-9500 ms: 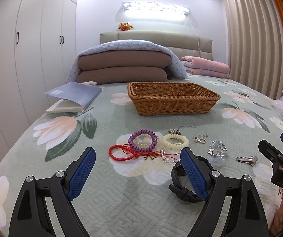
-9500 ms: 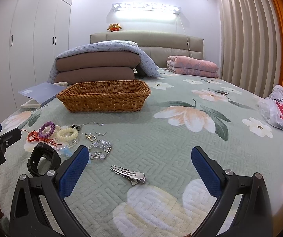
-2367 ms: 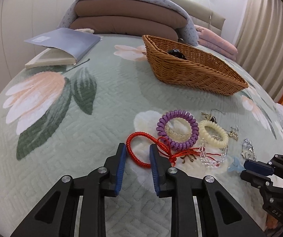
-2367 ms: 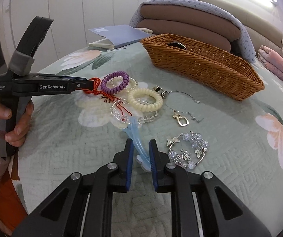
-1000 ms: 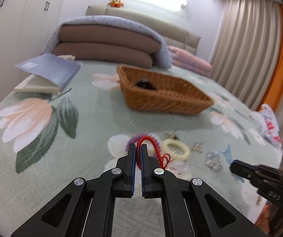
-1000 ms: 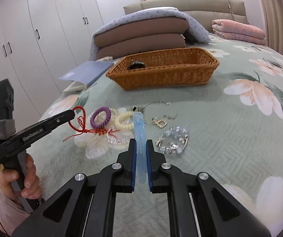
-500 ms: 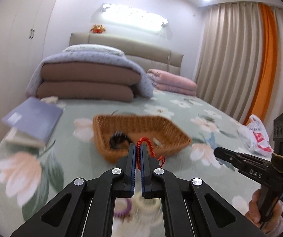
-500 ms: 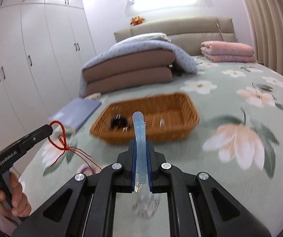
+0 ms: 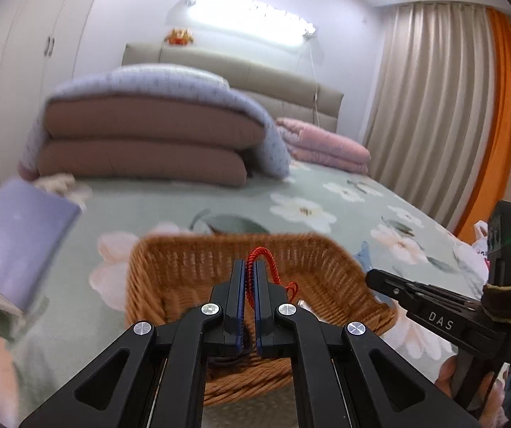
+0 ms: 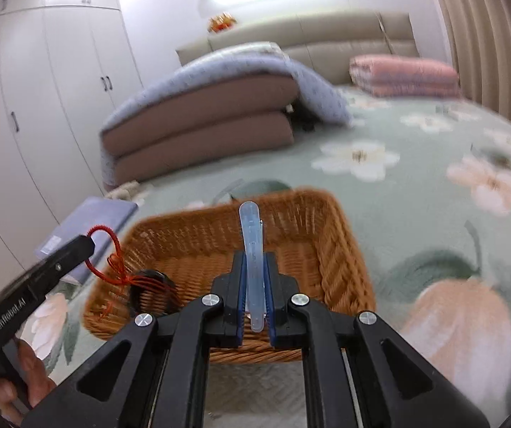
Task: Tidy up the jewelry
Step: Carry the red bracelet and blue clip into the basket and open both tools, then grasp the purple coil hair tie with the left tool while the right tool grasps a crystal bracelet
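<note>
Pale blue translucent hair clip (image 10: 252, 249) standing upright, long axis running up out of the right gripper (image 10: 254, 267), clamped between its blue pads above the woven brown wicker basket (image 10: 341, 249). Red braided cord bracelet (image 9: 261, 264) looping upward from the left gripper (image 9: 249, 278), pinched tight, tassel strands trailing down over the basket's interior. Black round item (image 10: 152, 290) lying inside. Beneath, green floral quilted bedspread (image 10: 416, 214); beyond, folded brown bedding (image 10: 202, 121), white wardrobes (image 10: 41, 89), beige curtains (image 9: 433, 107).

Bright headboard light (image 9: 252, 10), motion blur, fisheye edges
</note>
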Tool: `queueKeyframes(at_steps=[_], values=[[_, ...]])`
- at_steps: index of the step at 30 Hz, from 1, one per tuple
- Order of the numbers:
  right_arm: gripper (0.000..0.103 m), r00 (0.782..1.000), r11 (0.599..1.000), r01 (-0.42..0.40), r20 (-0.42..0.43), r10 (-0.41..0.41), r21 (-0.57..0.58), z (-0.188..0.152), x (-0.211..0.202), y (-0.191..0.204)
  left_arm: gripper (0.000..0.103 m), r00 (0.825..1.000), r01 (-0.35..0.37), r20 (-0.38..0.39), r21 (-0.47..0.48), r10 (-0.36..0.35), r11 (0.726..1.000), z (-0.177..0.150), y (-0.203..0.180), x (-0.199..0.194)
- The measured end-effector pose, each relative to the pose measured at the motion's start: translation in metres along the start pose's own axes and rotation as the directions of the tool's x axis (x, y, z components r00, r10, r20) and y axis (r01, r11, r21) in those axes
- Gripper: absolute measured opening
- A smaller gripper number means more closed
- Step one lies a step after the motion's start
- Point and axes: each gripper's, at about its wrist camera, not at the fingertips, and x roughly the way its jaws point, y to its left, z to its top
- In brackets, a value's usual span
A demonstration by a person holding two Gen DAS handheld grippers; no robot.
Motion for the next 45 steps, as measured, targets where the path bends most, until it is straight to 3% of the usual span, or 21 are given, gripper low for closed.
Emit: queueKeyframes(at_steps=[5, 12, 14, 15, 16, 18, 28, 32, 36, 42, 45], values=[[0.011, 0.997, 1.0, 0.015, -0.081, -0.015, 0.008, -0.013, 0.03, -0.01, 0.004, 0.998, -0.035, -0.044, 0.035, 0.037, 0.999, -0.014, 0.001, 0.017], [0.013, 0.997, 0.999, 0.048, -0.064, -0.047, 0.018, -0.018, 0.028, -0.017, 0.005, 0.997, -0.049, -0.061, 0.076, 0.054, 0.996, -0.019, -0.007, 0.02], [0.013, 0.998, 0.999, 0.037, -0.06, -0.035, 0.03, -0.018, 0.026, -0.02, 0.012, 0.996, -0.055, -0.06, 0.081, 0.06, 0.995, -0.019, -0.009, 0.018], [0.015, 0.998, 0.999, 0.031, -0.054, -0.029, 0.036, -0.018, 0.025, -0.022, 0.028, 0.997, -0.053, -0.057, 0.079, 0.058, 0.995, -0.02, -0.01, 0.017], [0.019, 0.998, 0.999, 0.028, -0.05, -0.026, 0.039, -0.018, 0.023, -0.024, 0.05, 0.997, -0.051, -0.053, 0.074, 0.055, 0.996, -0.02, -0.009, 0.016], [0.026, 0.999, 0.999, 0.022, -0.037, -0.02, 0.041, -0.019, 0.02, -0.024, 0.058, 0.998, -0.057, -0.021, 0.062, 0.058, 0.996, -0.02, -0.007, 0.01], [0.035, 0.999, 0.999, 0.031, 0.036, -0.032, 0.016, -0.025, -0.013, -0.014, 0.058, 0.996, -0.028, 0.082, 0.042, 0.024, 0.999, -0.011, -0.014, -0.037], [0.035, 0.998, 1.0, 0.014, 0.056, -0.015, 0.019, -0.031, -0.047, -0.004, 0.058, 0.993, 0.026, 0.111, 0.024, -0.028, 0.999, -0.012, -0.013, -0.076], [0.035, 0.998, 1.0, 0.013, 0.055, -0.013, 0.006, -0.055, -0.087, 0.01, 0.058, 0.992, -0.014, 0.126, 0.03, 0.01, 0.999, -0.023, -0.005, -0.119], [0.035, 1.0, 1.0, 0.018, 0.013, -0.018, 0.026, -0.11, -0.123, 0.019, 0.058, 0.995, -0.051, 0.08, -0.048, 0.054, 0.998, -0.06, 0.022, -0.161], [0.035, 0.999, 0.999, 0.027, -0.023, -0.027, 0.025, -0.132, -0.125, 0.019, 0.057, 1.0, -0.016, 0.015, -0.121, 0.018, 0.993, -0.084, 0.042, -0.157]])
